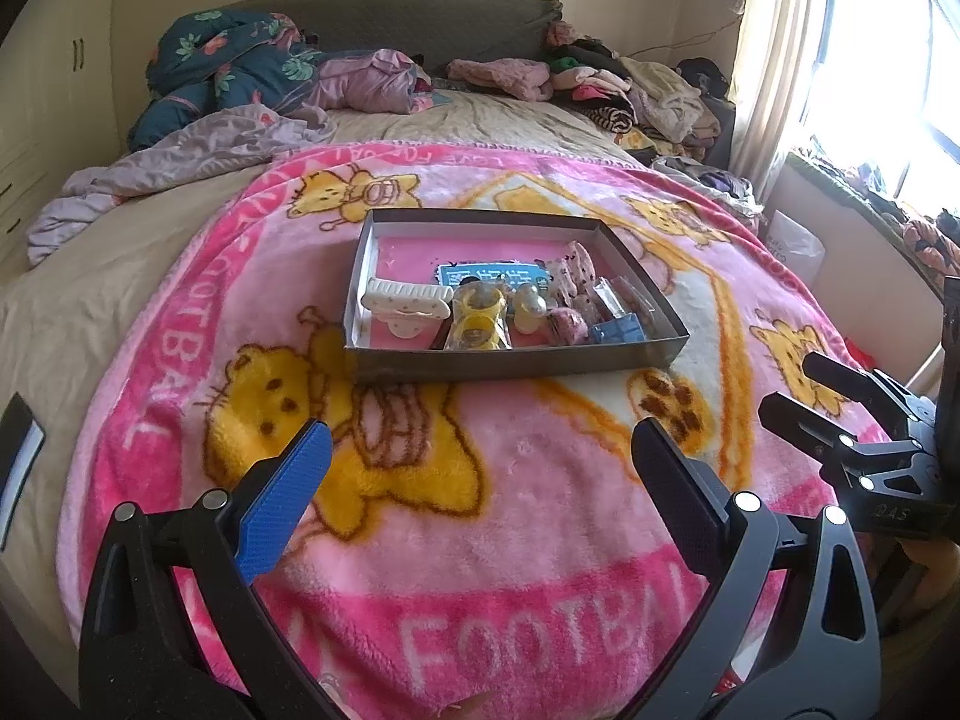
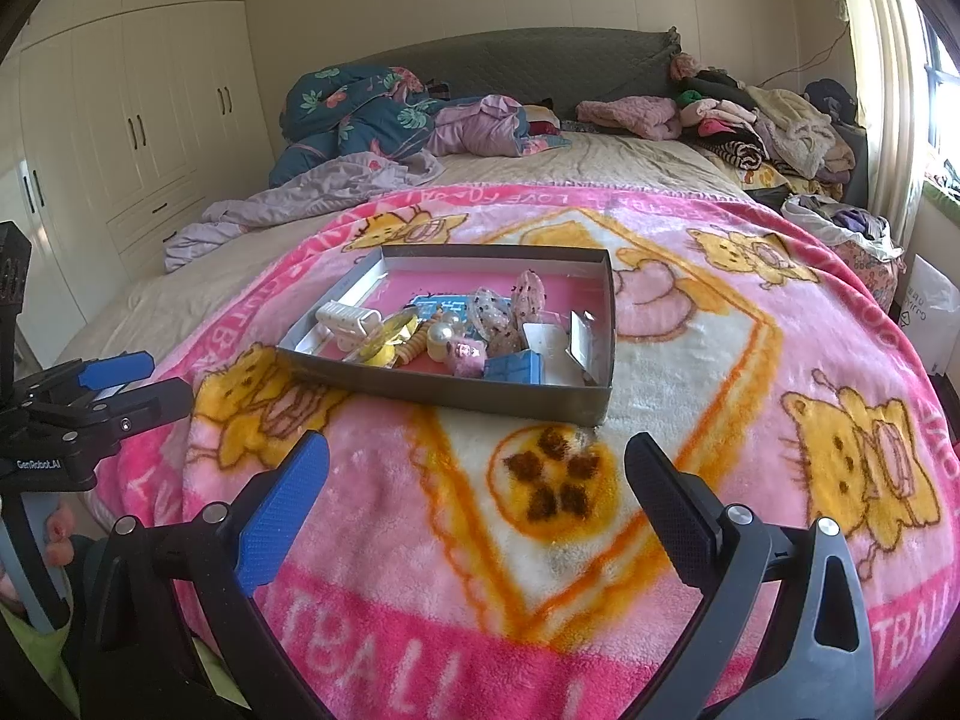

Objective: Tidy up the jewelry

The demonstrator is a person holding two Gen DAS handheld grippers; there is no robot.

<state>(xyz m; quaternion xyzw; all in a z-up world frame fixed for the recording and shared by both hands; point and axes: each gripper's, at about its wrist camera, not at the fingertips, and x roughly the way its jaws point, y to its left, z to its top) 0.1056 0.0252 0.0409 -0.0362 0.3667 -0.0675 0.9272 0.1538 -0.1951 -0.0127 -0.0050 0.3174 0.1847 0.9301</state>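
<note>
Two grippers hang over the near end of the bed, and neither one carries anything. The left gripper (image 1: 480,480) has its jaws spread wide above the pink cartoon blanket (image 1: 528,516), blue pad on one finger, black on the other. The right gripper (image 2: 477,483) matches it, jaws wide apart too, hovering over a brown paw print on the blanket (image 2: 552,489). Each one shows up in the other's view: the right gripper at the right edge of the left camera, the left gripper (image 2: 129,387) at the left edge of the right camera, with fingertips of a hand (image 2: 57,534) just below it.

Ahead of both sits the shallow grey box (image 1: 510,360), flat on the blanket, well clear of either gripper. All the jewelry is inside, crowded toward the near wall. There's a white hair claw (image 1: 405,300) at the left, a yellow plastic piece (image 1: 477,318) beside it, pearly beads (image 2: 444,336) in the middle, a spotted pink clip (image 2: 531,294) further back, and a small blue box (image 2: 513,367) near the front wall. The rest of the pile is too tangled to tell apart.

Further back, a heap of bedding (image 1: 234,72) and stacked clothes (image 1: 630,90) lie against the headboard.
</note>
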